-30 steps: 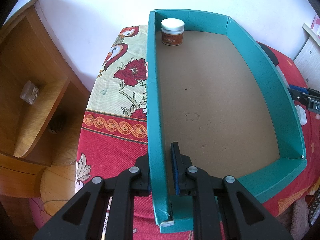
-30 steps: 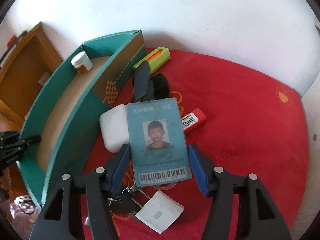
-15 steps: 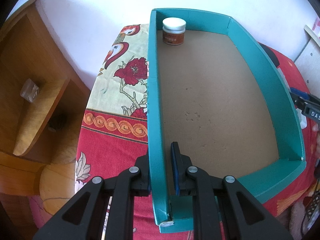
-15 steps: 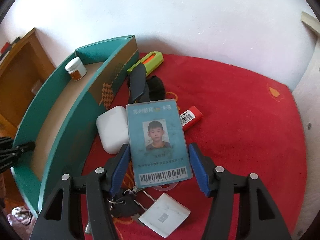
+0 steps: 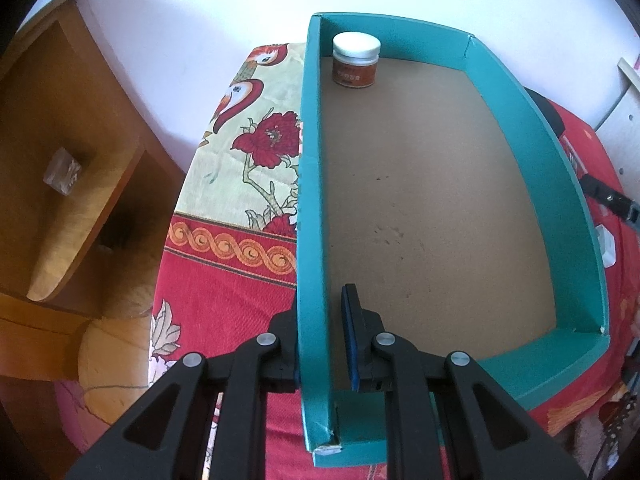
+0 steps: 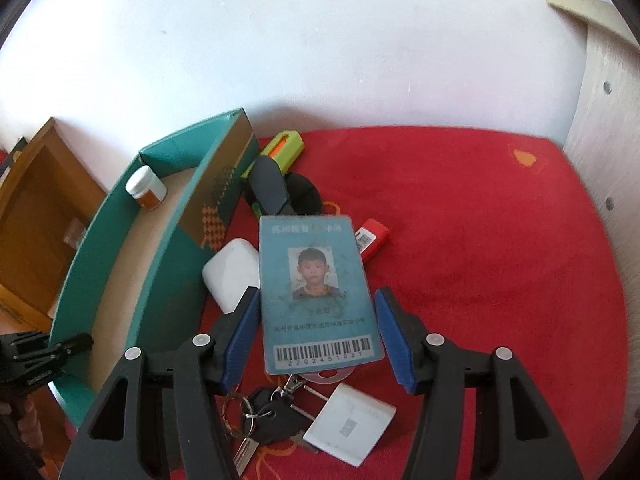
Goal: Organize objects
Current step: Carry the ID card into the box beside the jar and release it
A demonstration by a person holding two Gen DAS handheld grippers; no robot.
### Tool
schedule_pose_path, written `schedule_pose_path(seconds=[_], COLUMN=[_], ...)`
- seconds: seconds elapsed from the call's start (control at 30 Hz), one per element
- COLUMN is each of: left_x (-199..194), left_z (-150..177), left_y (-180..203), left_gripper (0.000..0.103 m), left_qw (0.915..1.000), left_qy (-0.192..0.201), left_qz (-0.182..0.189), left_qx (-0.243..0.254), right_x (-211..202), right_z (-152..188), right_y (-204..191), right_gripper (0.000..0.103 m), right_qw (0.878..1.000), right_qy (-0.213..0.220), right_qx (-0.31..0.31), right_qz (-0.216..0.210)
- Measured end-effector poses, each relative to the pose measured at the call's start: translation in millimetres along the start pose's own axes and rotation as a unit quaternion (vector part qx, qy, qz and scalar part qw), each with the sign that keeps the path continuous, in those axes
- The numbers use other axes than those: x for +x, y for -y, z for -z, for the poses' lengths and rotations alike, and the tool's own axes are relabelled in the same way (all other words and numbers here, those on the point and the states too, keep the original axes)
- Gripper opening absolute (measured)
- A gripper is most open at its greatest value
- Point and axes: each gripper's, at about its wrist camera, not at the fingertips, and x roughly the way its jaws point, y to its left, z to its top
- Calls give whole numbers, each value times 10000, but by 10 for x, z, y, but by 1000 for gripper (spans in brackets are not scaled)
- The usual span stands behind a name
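Cloth (image 6: 480,240) first, since it's the biggest thing: red, with the teal box (image 5: 560,184) sitting on it. A wooden cabinet (image 5: 60,160) stands off the box's left side.

The box is open-topped with a brown cardboard floor. The left gripper (image 5: 320,312) is clamped on the box's left wall near the close corner, one finger outside and one inside.

The right gripper (image 6: 316,320) hangs over the pile just right of the box. Its jaws have just been closing, and the card (image 6: 316,292) is between them. The left pad looks to be right at the card's edge. I can still see a sliver of gap at the right pad, so it's not gripping the card yet as far as I can tell.

The card is blue with a photo and a barcode, and it lies face up near the box's right wall.

- White case (image 6: 230,272): between the card and the box wall, partly under the card.
- Black thing (image 6: 262,188) and green cutter (image 6: 280,148): by the box's far right corner.
- White tag (image 6: 348,428) and keys (image 6: 264,412): on the card's near side, right of the box.
- Jar (image 5: 356,60): white lid, in the box's far left corner.
- Red thing (image 6: 374,238) with a barcode: right of the card, farther from the box.
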Motion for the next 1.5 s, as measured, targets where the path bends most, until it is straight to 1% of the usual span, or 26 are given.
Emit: schedule_pose_path(seconds=[0.4, 0.63, 0.83, 1.03, 1.2, 1.3, 1.4, 1.5], left_x=[14, 17, 44, 40, 28, 26, 22, 20], left_z=[23, 41, 34, 33, 39, 44, 50, 57], left_y=[39, 34, 9, 8, 17, 21, 21, 25], left_gripper=[13, 13, 13, 13, 13, 13, 13, 13], left_qw=[10000, 9999, 9999, 9998, 9997, 9997, 9998, 9998], left_qy=[70, 102, 125, 134, 141, 130, 133, 132], left_qz=[9, 73, 115, 153, 180, 183, 173, 169], left_qx=[24, 3, 2, 8, 27, 35, 31, 28], right_x=[-396, -564, -602, -452, -131, 109, 372, 605], right_z=[-104, -253, -410, -607, -746, -777, -824, -847], right_y=[-52, -324, -668, -1052, -1356, -1478, -1539, -1581], right_gripper=[58, 58, 58, 58, 58, 58, 58, 58], right_qw=[9991, 9985, 9967, 9944, 9942, 9948, 9947, 9928], right_qy=[351, 441, 385, 271, 8, -204, -407, -559], right_qx=[202, 12, -305, -597, -753, -818, -932, -1052], right_qz=[-142, -332, -640, -829, -772, -566, -136, 155])
